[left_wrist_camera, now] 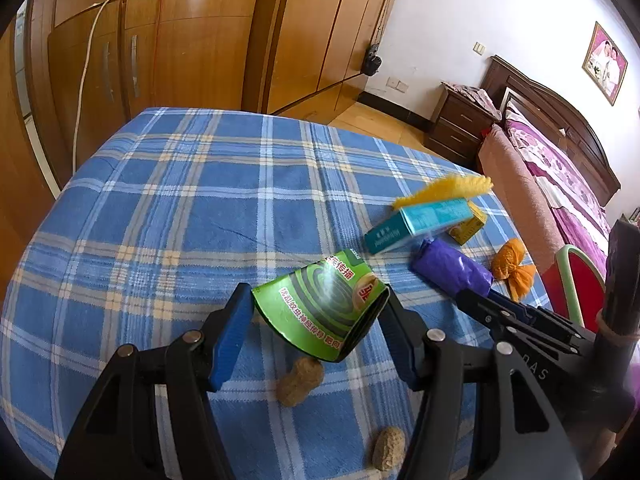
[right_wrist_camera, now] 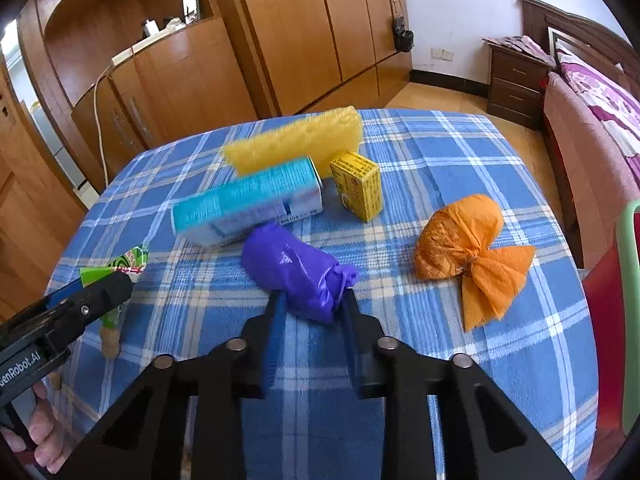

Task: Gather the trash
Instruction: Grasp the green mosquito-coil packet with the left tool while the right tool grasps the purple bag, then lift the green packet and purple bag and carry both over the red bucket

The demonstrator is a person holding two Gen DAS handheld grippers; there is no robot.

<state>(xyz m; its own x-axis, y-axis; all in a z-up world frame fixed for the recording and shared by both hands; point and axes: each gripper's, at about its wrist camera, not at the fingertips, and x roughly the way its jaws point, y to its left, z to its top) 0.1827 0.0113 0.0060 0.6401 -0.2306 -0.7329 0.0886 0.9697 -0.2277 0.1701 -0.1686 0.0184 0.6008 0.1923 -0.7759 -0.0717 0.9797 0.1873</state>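
Observation:
My left gripper (left_wrist_camera: 320, 312) is shut on a green mosquito-coil box (left_wrist_camera: 324, 304), its blue pads pressing on both side edges. The box hangs tilted just above the cloth. In the right wrist view the same gripper (right_wrist_camera: 100, 292) shows at the left with a person's hand (right_wrist_camera: 40, 432) behind it. My right gripper (right_wrist_camera: 312, 304) is shut on the tied end of a purple plastic bag bundle (right_wrist_camera: 292, 268), which rests on the table. Beyond lie a teal carton (right_wrist_camera: 248, 204), a yellow foam net (right_wrist_camera: 296, 140), a small yellow box (right_wrist_camera: 358, 184) and a knotted orange bag (right_wrist_camera: 460, 244).
The table wears a blue plaid cloth (left_wrist_camera: 160, 220). Two peanut shells (left_wrist_camera: 300, 380) (left_wrist_camera: 388, 454) lie under and near my left gripper. A red chair with a green frame (left_wrist_camera: 580, 280) stands at the table's right edge. Wooden wardrobes, a nightstand (left_wrist_camera: 460, 124) and a bed are behind.

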